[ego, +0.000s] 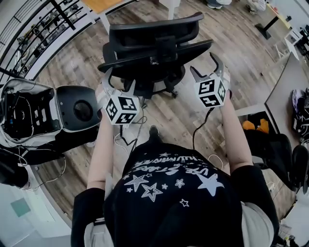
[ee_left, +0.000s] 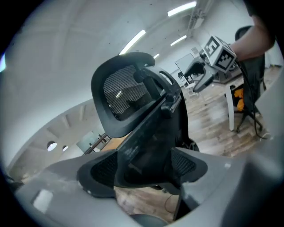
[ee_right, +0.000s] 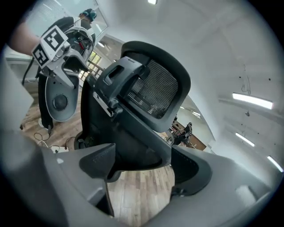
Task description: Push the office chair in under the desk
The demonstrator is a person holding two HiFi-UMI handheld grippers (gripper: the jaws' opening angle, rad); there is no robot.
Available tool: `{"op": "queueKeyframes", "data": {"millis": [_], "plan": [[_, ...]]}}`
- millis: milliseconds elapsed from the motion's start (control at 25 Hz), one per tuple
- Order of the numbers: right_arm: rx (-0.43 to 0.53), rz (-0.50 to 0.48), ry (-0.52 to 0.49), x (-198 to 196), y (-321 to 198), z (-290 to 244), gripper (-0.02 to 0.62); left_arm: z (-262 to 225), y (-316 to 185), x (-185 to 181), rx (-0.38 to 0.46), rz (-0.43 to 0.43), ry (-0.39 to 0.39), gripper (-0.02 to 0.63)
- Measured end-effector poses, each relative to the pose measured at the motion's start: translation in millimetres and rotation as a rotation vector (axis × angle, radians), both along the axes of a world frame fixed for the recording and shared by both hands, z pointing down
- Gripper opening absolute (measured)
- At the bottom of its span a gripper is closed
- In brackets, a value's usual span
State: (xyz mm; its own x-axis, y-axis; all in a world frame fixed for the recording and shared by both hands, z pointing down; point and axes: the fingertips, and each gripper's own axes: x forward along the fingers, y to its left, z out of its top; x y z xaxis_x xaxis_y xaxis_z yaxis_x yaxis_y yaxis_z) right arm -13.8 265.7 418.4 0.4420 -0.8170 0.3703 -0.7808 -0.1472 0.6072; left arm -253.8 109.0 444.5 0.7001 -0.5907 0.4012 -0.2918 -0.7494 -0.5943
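- Now we stand behind the office chair [ego: 154,53], looking at the rear of its backrest [ego: 159,52]. The headrest [ego: 154,29] sits above that.
- The desk [ego: 99,5] lies on the chair's far side, and the chair is out on the wooden floor [ego: 231,43], not yet under it.
- Our left gripper [ego: 120,79] is at the backrest's left edge and our right gripper [ego: 205,65] at its right edge, both on the near side of the chair.
- Both tongs stand wide. Each gripper view shows the dark shell of the backrest between the pads, but we see no pad clamped on it, so we judge that neither holds the chair yet.
- As we read it, the step in hand is taking a purchase on the backrest. The push itself has not begun.
- Next, we judge, both tongs should close on the backrest's edges or be braced flat against the shell. Then we drive the chair straight away from us toward the desk.
- The chair rides on a wheeled base [ego: 169,89], so uneven pressure would likely turn it. The two sides need matched force.
- A white desk leg [ego: 104,21] stands beyond the chair's far left corner, and the seat should pass to the right of it.
- Whether the seat will clear the desktop's underside we cannot tell.
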Motion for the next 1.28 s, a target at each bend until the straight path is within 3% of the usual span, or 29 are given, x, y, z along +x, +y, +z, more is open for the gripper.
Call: {"op": "queueKeyframes", "data": {"millis": [320,680,760,960,1280], "plan": [[-0.136,-0.024,0.229,28.0,-46.4,0.0,0.354,-3.9,-39.3,4.2,0.265,-0.020,-0.176,0.385],[-0.208,-0.014,0.296,44.9,-66.9,17.0,0.349,-3.6,-61.8,6.0,0.290,-0.042,-0.209,0.375],[-0.206,-0.007,0.327,48.1,-73.3,15.0,0.325,-9.9,-68.6,5.0,0.314,-0.059,-0.206,0.265],[-0.216,-0.009,0.410,53.6,-80.6,12.6,0.278,-12.3,-72.6,8.9,0.334,-0.036,-0.217,0.259],[-0.251,0.004,0.392,61.2,-90.1,10.5,0.272,-9.9,-92.5,25.3,0.312,0.007,-0.260,0.249]]}}
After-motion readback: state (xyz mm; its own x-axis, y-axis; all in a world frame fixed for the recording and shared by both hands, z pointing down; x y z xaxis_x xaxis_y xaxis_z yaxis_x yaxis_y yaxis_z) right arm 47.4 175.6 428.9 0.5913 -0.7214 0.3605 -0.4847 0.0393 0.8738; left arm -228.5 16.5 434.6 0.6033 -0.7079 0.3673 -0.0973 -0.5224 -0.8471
